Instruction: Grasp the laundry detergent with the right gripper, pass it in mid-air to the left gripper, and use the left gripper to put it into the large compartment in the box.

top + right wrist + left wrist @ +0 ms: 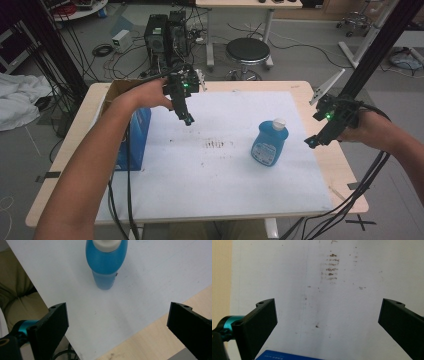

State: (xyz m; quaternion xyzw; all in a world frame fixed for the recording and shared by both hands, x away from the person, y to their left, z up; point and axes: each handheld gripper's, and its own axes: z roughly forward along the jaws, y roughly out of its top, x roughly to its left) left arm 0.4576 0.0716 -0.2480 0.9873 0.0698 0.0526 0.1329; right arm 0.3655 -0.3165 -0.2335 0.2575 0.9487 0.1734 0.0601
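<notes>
A blue bottle with a white cap stands upright on the white mat, right of centre. In the right gripper view the bottle sits ahead of the open jaws, apart from them. My right gripper hovers open just right of the bottle, over the mat's right edge. My left gripper hangs open above the mat's far left part, with nothing between its jaws. A blue box lies at the mat's left edge, and the corner of the blue box peeks in below the left jaws.
Brown smudges mark the mat's middle. A cardboard box sits at the table's far left corner. The wooden table shows bare along its right edge. Cables trail down from both grippers. A black stool stands behind the table.
</notes>
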